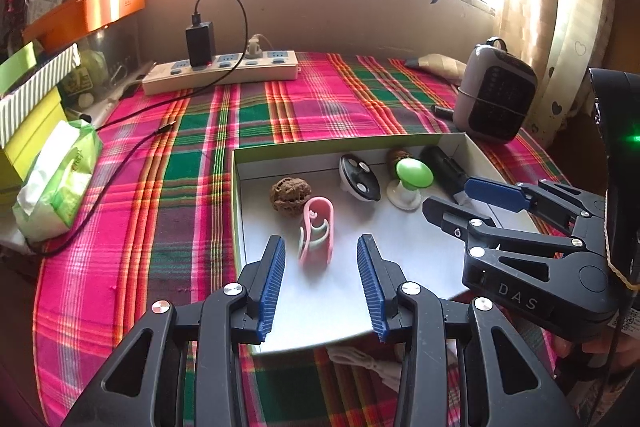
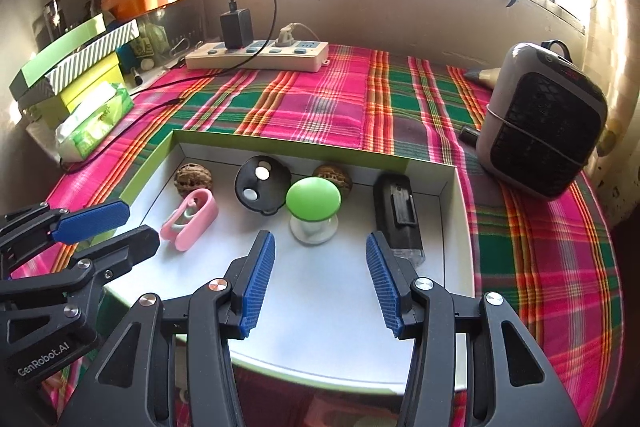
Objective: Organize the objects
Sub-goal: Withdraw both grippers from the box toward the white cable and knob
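A shallow white box with a green rim (image 1: pixel 320 146) (image 2: pixel 280 141) lies on the plaid cloth. In it are a pink clip (image 1: pixel 317 231) (image 2: pixel 190 219), a walnut (image 1: pixel 285 195) (image 2: pixel 193 178), a black round piece (image 1: pixel 359 179) (image 2: pixel 260 189), a second walnut (image 2: pixel 332 174), a green mushroom-shaped knob (image 1: pixel 414 174) (image 2: pixel 313 201) and a black oblong device (image 1: pixel 444 167) (image 2: pixel 398 215). My left gripper (image 1: pixel 322 247) (image 2: pixel 142 223) hangs open just short of the clip, pads clear of it. My right gripper (image 2: pixel 320 241) (image 1: pixel 448 195) is open in front of the knob, holding nothing.
A power strip (image 1: pixel 224 71) with a black charger sits at the back, its cable trailing left across the cloth. A small grey heater (image 2: pixel 540 119) stands at the right. A tissue pack (image 1: pixel 56 175) and stacked boxes (image 1: pixel 28 107) line the left edge.
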Demonstrator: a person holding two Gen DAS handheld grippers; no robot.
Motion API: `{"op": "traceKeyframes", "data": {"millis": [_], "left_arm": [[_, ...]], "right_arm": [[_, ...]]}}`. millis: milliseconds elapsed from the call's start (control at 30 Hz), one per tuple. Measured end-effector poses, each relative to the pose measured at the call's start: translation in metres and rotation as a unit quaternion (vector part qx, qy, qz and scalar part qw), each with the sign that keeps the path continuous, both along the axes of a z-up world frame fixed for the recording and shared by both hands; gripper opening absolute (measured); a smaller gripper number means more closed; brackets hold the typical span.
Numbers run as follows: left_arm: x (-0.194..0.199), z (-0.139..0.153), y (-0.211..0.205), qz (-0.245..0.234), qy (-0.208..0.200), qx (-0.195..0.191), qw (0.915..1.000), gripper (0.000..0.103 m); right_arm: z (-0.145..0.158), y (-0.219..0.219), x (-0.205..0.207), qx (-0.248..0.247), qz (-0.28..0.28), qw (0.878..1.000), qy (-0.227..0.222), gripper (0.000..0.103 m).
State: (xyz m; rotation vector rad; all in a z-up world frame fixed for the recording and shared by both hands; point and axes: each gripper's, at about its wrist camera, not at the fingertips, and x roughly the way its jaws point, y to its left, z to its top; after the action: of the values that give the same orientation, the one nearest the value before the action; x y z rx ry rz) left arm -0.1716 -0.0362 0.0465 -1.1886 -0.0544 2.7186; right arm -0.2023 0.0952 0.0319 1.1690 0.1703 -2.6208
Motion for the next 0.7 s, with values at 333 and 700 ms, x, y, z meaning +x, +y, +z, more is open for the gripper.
{"op": "traceKeyframes", "data": {"millis": [333, 700], "left_arm": [[0.033, 0.007, -0.006, 0.012, 0.014, 0.008, 0.9998, 0.036], [0.054, -0.010, 0.002, 0.004, -0.014, 0.033, 0.9993, 0.036]], "right_arm": [[0.012, 0.011, 0.033, -0.013, -0.005, 1.000, 0.023, 0.049], [0.011, 0.020, 0.079, -0.026, 0.002, 0.999, 0.037, 0.049]]}}
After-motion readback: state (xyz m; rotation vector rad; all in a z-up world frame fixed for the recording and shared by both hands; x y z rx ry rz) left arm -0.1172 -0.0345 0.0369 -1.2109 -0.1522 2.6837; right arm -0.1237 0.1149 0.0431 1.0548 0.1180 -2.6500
